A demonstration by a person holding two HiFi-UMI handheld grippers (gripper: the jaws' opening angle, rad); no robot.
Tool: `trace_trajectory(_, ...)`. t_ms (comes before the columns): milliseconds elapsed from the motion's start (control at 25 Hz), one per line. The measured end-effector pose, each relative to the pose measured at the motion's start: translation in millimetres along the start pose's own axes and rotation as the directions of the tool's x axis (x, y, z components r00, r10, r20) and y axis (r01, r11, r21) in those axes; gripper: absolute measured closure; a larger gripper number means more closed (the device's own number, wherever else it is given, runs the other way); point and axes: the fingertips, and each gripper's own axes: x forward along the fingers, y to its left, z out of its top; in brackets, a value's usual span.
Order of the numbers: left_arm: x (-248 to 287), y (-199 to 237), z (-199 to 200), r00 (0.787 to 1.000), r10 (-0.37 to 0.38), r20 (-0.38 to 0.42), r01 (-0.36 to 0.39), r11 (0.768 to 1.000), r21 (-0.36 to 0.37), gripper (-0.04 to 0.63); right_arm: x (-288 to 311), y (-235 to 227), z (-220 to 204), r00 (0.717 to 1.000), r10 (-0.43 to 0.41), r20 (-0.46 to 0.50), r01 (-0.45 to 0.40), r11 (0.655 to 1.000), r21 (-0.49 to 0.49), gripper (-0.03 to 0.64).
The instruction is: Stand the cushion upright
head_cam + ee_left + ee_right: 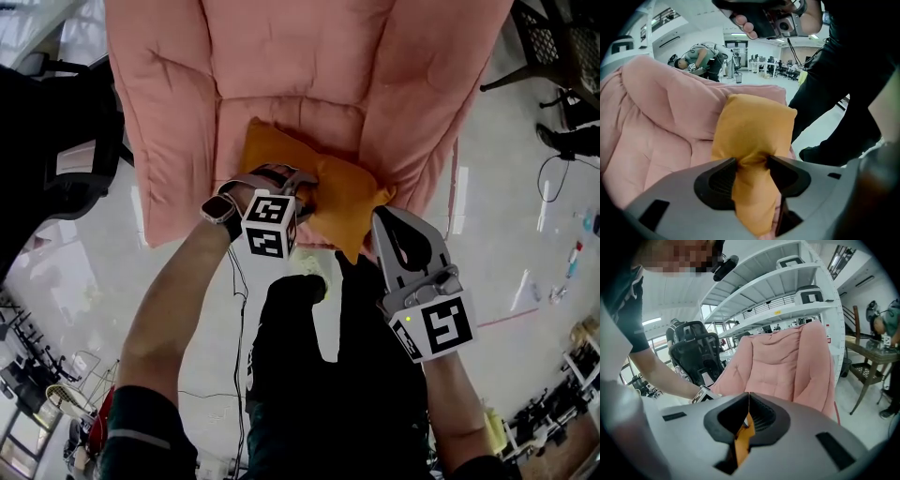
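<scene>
Pink padded chair (309,84): left fingers (717,180) pinch orange cushion (754,126); right fingers (764,418) closed on its corner.

We see bright, even light from ceiling strips (740,34), pale glare streaks on the glossy floor (461,202), soft shadows, and strong fisheye bending with dark corners in both gripper views.

Site: we log a big open lab hall | Evidence: tall white shelves (787,305) carrying boxes (808,294); rows of desks (772,69) far off; black office chair (696,357); cables (542,178) loose on pale glossy floor (497,141) | Also: we note a pink armchair (309,66).
</scene>
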Motion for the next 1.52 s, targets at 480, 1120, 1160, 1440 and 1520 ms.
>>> trace_trajectory(480,-5,6,2,0.999,0.035,0.009,-0.034,0.997,-0.074,0.506,2,-13,7,1.0,-0.008,0.002,0.008,1.0,0.015,0.614)
trace_trajectory(1120,-80,56,21,0.933,0.345,0.101,-0.256,0.835,-0.487,0.525,-14,-5,68,0.998,0.02,0.052,-0.019,1.0,-0.018,0.614)
trace_trajectory(1160,-87,60,24,0.919,0.379,0.11,-0.269,0.806,-0.527,0.523,-16,-4,73,0.998,0.024,0.059,-0.022,1.0,-0.021,0.614)
trace_trajectory(1440,-130,75,41,0.813,0.568,0.123,-0.3,0.591,-0.749,0.523,-30,0,111,0.995,0.036,0.088,-0.031,0.998,-0.051,0.614)
trace_trajectory(1520,-138,77,46,0.795,0.595,0.117,-0.299,0.552,-0.778,0.523,-32,-2,119,0.995,0.043,0.094,-0.038,0.998,-0.059,0.614)
